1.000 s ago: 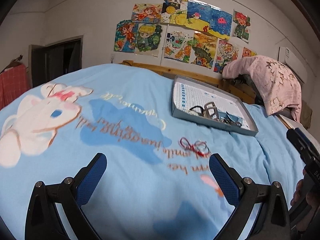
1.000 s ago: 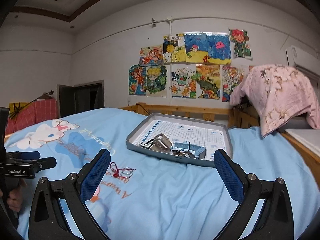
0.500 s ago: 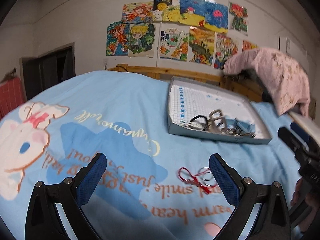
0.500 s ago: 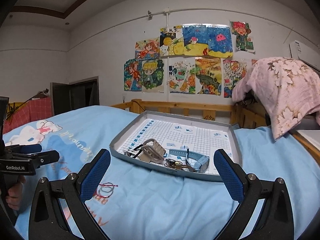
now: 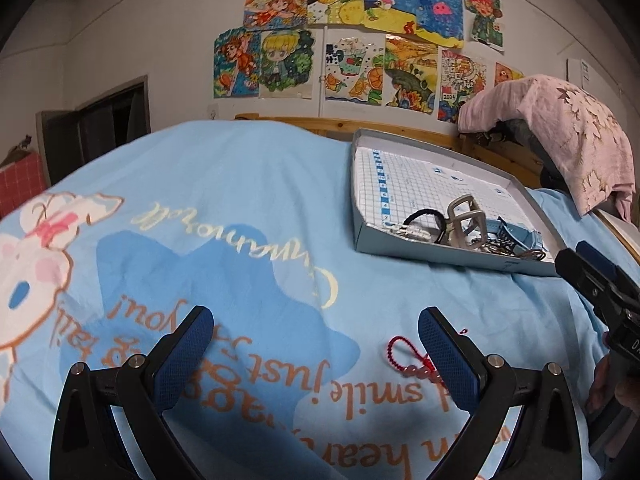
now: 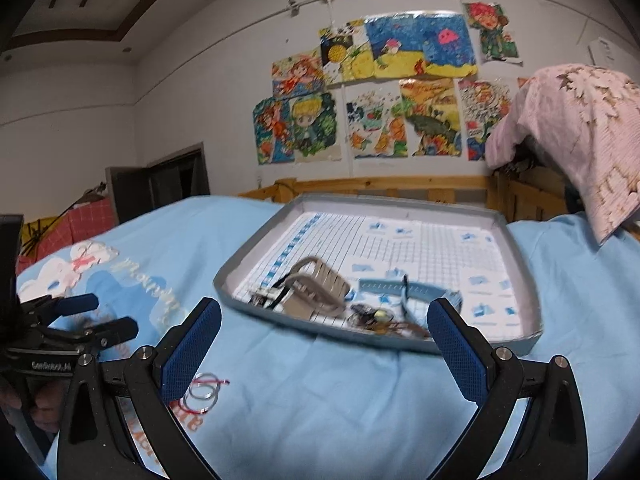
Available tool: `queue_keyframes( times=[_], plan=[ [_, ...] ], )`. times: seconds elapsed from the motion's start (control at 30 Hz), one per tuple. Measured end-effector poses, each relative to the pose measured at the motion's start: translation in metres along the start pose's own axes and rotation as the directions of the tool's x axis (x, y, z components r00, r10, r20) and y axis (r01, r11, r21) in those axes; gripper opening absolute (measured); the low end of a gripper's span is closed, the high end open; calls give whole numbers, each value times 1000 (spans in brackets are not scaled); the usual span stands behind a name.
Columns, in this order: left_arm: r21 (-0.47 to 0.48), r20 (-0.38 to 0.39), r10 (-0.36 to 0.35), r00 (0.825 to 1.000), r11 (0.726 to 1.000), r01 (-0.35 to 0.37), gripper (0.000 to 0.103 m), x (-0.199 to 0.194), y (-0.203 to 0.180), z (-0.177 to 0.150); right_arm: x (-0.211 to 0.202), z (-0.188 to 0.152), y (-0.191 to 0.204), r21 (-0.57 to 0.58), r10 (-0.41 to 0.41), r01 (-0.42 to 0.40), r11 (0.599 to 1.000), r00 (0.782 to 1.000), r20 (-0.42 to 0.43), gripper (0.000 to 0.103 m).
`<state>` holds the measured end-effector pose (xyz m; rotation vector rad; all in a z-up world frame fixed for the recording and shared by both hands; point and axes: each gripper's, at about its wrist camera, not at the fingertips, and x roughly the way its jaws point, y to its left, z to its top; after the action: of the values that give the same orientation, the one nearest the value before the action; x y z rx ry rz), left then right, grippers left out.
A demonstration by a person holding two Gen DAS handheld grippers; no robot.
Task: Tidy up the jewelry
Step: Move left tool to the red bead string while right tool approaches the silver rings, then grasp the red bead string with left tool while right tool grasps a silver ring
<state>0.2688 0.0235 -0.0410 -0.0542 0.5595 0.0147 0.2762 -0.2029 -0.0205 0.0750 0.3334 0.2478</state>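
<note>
**Both grippers spread wide over the bed, jewelry split between sheet and tray**

The left gripper (image 5: 316,354) has its blue-padded fingers (image 5: 182,354) spread apart with nothing between them, hovering above the light blue printed bedsheet (image 5: 240,184). Just at the inner edge of its right-hand finger lies a red beaded bracelet (image 5: 404,354) on the sheet, partly hidden behind that pad. Ahead and to the right of the fingers sits the shallow grey tray (image 5: 362,184), with a black hair tie (image 5: 424,216), a beige claw clip (image 5: 466,216) and a light blue watch strap (image 5: 516,232) gathered at its near edge.

The right gripper (image 6: 324,350) is likewise released and empty, its fingers (image 6: 456,354) wide apart. Just beside its left-hand finger, near the pad, two thin silver rings (image 6: 204,394) with a red thread lie on the sheet. Straight ahead between the fingers stands the tray (image 6: 520,264), holding the claw clip (image 6: 316,288), the blue strap (image 6: 404,290) and a small dark tangle of pieces (image 6: 376,318) too blurred to make out. Further left, the other gripper's handle is in view. Beyond the tray are a wooden bed rail (image 6: 400,186), a pink floral blanket (image 6: 572,128) and colourful drawings (image 6: 384,88) on the wall.
</note>
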Motion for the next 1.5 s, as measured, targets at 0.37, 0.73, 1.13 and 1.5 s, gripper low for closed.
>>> queue_keyframes(
  times=[0.37,0.73,1.13,1.5],
  plan=[
    [-7,50,-64,997,998,65,102,-3,5,-11,17,-21,9,-19,69,-71,997,994,-82,95],
    [6,-23,-220,975,975,220,56,13,0,-15,29,-30,27,-82,176,-192,978,970,-166,51],
    [-48,-155,-324,934,946,320,22,42,-2,-26,43,-40,50,-129,286,-334,934,913,-291,43],
    [-57,-158,-338,928,941,333,4,42,-6,-30,54,-50,67,-157,291,-375,914,873,-391,38]
  ],
)
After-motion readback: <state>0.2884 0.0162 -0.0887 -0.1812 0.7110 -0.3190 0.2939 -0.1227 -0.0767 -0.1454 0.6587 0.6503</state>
